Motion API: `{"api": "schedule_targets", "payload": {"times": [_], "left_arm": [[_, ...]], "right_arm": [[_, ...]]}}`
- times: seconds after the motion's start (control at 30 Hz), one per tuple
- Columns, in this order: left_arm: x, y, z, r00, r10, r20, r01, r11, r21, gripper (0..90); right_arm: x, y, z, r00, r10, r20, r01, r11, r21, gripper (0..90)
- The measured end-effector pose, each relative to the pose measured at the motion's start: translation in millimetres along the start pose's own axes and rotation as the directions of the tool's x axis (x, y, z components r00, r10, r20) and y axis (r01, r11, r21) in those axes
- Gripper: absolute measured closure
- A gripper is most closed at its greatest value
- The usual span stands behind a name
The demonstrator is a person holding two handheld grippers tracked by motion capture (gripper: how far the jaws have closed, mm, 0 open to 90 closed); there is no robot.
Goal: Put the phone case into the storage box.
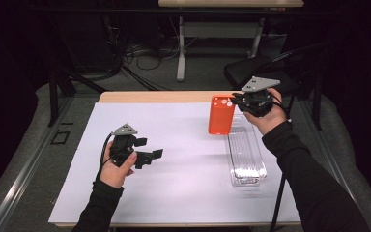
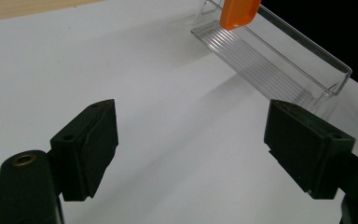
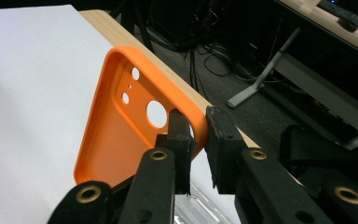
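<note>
Black jaws of the right tongs point(image 3: 196, 140), nearest the lens in the right gripper view: closed narrowly on one rim of an orange phone case point(image 3: 121, 130), near its camera cut-outs, one jaw inside the shell and one outside. Case: soft-looking moulded shell, held upright off the surface, hanging from that single edge grip; in the high view it point(image 1: 221, 114) sits at the far right of the white sheet point(image 1: 174, 159), just above the far end of a clear plastic tray point(image 1: 246, 159). Tray: long, narrow, ribbed floor, low transparent walls, lying lengthwise on the sheet toward the person's right; nothing visible inside it. Left tongs point(image 1: 145, 153): held low over the sheet at the person's left, well apart from case and tray, jaws spread wide and gripping nothing; between them, in the left gripper view, lies bare sheet, with the tray point(image 2: 270, 60) and the lower corner of the case point(image 2: 237, 11) beyond. Surface: wooden top point(image 1: 145, 96), mostly covered by the sheet. Risks, as judged: the pinch is on a thin rim at one corner, so the case may swing or slip out if the hand tilts; a flexible rim may fold under the jaws; lowered off-line, the case may catch the tray wall and push the light tray along the sheet.
</note>
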State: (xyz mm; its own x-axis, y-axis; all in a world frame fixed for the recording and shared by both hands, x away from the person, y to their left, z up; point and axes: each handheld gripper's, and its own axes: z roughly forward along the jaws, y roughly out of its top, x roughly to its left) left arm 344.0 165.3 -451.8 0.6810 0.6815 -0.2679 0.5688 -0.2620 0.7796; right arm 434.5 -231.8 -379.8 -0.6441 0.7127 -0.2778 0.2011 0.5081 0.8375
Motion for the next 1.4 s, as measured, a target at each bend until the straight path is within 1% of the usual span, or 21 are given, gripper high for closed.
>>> {"api": "schedule_targets", "payload": {"times": [0.23, 0.4, 0.63, 0.7, 1.07, 1.17, 1.4], "left_arm": [[1.0, -0.2, -1.8, 1.0, 0.0, -0.001, 0.0, 1.0, -0.005, 17.0], [1.6, 0.1, -2.0, 1.0, 0.002, 0.004, -0.002, 1.0, 0.0, 16.6], [1.1, -1.0, -2.1, 0.9999, 0.016, -0.002, -0.016, 0.9998, 0.014, 16.6], [1.0, -1.4, -2.8, 0.9999, 0.014, -0.008, -0.014, 0.9998, 0.012, 16.6], [1.2, -1.9, -1.6, 0.9997, 0.022, -0.012, -0.022, 0.9996, 0.019, 16.6], [1.4, -2.0, -1.0, 0.9998, 0.019, -0.01, -0.019, 0.9996, 0.021, 16.6], [1.7, -2.5, 0.3, 0.9999, 0.015, -0.009, -0.014, 0.9996, 0.026, 16.6]], "right_arm": [[-14.6, -6.0, -3.8, 0.9994, 0.0, 0.035, -0.001, 1.0, 0.018, 80.9], [-24.5, -8.9, -8.8, 0.9983, 0.008, 0.058, -0.009, 1.0, 0.015, 80.9], [-35.9, -16.0, -13.3, 0.9962, 0.002, 0.087, -0.004, 1.0, 0.027, 80.9], [-38.5, -18.1, -13.8, 0.9957, 0.003, 0.093, -0.006, 1.0, 0.03, 80.9], [-46.3, -29.1, -13.2, 0.9939, 0.006, 0.11, -0.01, 0.999, 0.04, 80.9], [-46.9, -31.9, -12.1, 0.9935, -0.001, 0.114, -0.004, 0.999, 0.047, 80.9], [-47.7, -37.0, -8.6, 0.9919, -0.018, 0.126, 0.013, 0.999, 0.04, 80.9]]}}
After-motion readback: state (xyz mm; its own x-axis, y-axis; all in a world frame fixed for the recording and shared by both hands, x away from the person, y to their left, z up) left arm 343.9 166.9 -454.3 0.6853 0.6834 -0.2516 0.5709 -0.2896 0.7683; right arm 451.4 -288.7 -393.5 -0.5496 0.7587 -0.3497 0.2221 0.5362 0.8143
